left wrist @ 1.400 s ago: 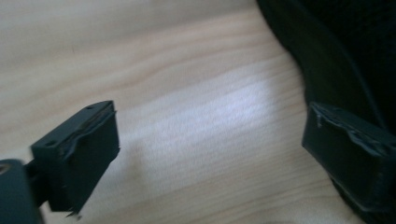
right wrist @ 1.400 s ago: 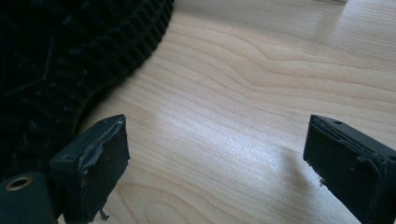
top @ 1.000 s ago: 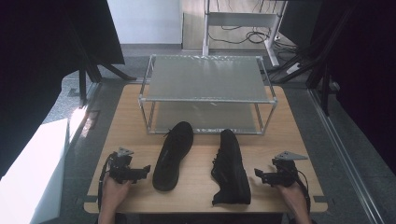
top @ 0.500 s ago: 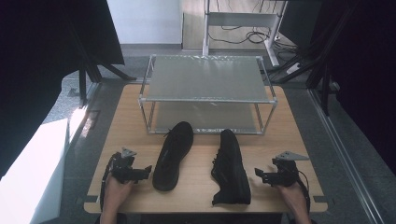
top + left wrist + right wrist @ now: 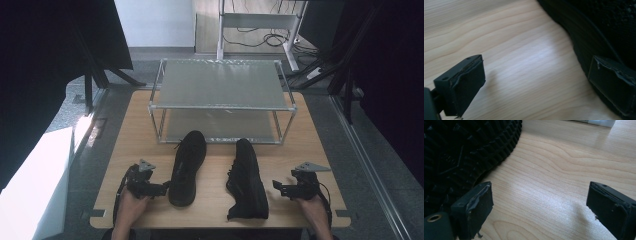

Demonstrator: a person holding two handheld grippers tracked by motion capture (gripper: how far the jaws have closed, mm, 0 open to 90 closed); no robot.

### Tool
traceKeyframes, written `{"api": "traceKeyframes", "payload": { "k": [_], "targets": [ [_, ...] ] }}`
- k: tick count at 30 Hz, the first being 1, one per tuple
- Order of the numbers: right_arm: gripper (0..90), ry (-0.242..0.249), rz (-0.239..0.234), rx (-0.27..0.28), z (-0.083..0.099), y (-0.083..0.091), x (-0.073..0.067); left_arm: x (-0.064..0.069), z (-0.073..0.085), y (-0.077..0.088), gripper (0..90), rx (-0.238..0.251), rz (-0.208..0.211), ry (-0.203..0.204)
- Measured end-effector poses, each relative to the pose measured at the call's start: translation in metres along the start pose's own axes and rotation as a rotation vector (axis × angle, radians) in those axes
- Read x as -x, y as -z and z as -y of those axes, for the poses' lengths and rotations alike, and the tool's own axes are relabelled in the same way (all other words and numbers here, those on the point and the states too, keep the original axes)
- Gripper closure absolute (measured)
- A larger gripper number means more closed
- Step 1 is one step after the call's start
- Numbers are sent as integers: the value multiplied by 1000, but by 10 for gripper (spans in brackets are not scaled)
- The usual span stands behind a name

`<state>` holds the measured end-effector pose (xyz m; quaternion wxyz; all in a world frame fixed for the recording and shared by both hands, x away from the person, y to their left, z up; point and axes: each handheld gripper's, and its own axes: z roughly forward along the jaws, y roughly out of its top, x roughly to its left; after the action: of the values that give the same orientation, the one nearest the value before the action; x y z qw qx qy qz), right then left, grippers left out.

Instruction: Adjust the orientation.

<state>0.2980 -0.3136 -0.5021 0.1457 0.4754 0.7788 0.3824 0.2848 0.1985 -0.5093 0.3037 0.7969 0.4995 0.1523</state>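
Two black shoes lie on the wooden table point(image 5: 215, 210). The left shoe point(image 5: 187, 167) points toward the rack. My left gripper point(image 5: 161, 189) is open just left of its heel; in the left gripper view point(image 5: 536, 85) the shoe's side point(image 5: 599, 32) is against the right jaw. The right shoe point(image 5: 247, 182) lies tipped, with its treaded sole point(image 5: 461, 152) facing my right gripper point(image 5: 276, 187). That gripper point(image 5: 541, 210) is open beside the shoe, with bare wood between its jaws.
A metal two-shelf rack point(image 5: 222, 85) stands at the back of the table, just beyond the shoes' toes. Black curtains and stands flank the table. Cables and a desk frame point(image 5: 260, 22) sit on the floor behind.
Both grippers have edged slightly inward toward the shoes and a little nearer the table's front. The shoes have not moved.
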Motion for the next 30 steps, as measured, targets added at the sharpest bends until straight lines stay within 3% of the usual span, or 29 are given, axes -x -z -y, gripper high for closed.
{"api": "traceKeyframes", "payload": {
  "k": [1, 12, 16, 22, 26, 30],
  "targets": [
    [74, 2, 0, -1, 0, 0, 0, 7, -2, -1, 3, 1, 5, -17],
    [82, 12, 1, 4, 0, 0, 1, 31, -8, -10, 0, 3, 63, -63],
    [72, 8, 9, 11, 0, 0, 3, 30, -8, -9, 0, 11, 60, -66],
    [43, -4, 25, 47, -2, 5, 4, 19, -5, -4, 0, 55, 32, -39],
    [22, 16, 20, 79, -8, 9, 0, 13, -3, 0, 0, 84, 38, -9],
    [0, 43, 14, 90, -14, 11, -6, 12, -2, -1, 0, 78, 30, -12]
  ]
}}
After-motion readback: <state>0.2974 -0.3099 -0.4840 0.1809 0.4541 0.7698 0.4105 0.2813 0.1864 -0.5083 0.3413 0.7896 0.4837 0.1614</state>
